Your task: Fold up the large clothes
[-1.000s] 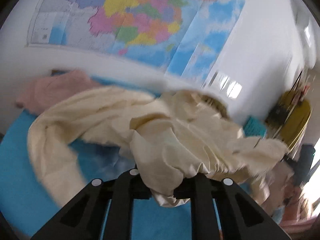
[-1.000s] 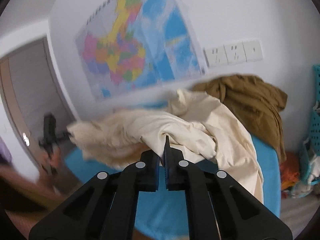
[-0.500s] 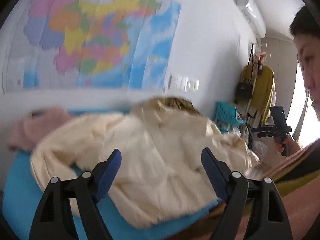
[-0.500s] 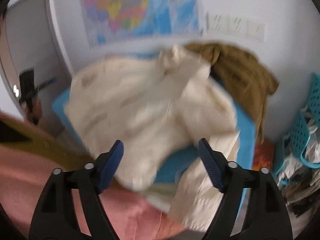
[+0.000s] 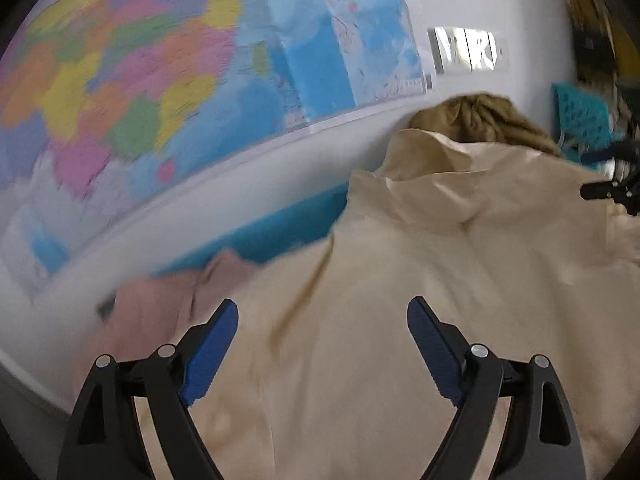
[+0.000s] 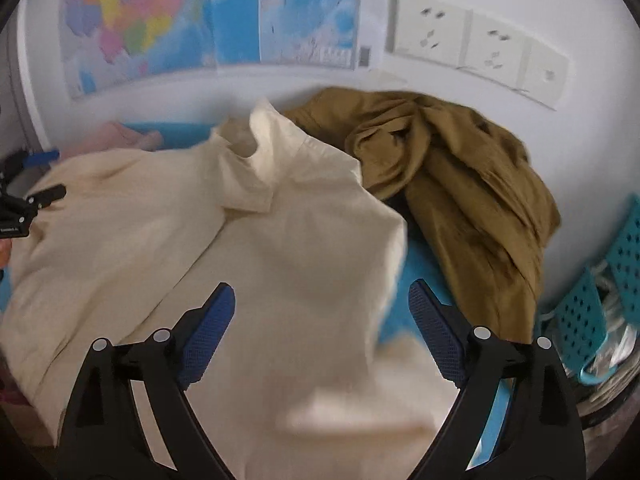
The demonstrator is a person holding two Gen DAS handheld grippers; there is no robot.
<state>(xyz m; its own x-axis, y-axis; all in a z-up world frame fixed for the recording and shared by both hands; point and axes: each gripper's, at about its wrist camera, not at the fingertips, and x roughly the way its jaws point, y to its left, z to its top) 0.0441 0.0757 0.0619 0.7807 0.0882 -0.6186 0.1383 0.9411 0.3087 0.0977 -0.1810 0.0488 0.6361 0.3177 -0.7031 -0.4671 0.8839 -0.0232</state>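
A large cream shirt [image 6: 256,240] lies spread on the blue table [image 6: 416,264], collar toward the wall. It also fills the lower part of the left wrist view [image 5: 440,280]. My left gripper [image 5: 322,344] is open and empty just above the shirt's left side. My right gripper [image 6: 322,328] is open and empty above the shirt's right side. Each gripper shows at the edge of the other's view.
A brown garment [image 6: 452,176] is heaped at the wall on the right, also in the left wrist view [image 5: 480,116]. A pink garment [image 5: 160,312] lies at the left. A map [image 5: 160,80] and sockets [image 6: 476,44] are on the wall. Teal baskets [image 6: 592,312] stand at the right.
Both grippers were shut on the cream shirt one second ago. They have let go and opened. The shirt now lies spread on the table, and both grippers have moved down close to it.
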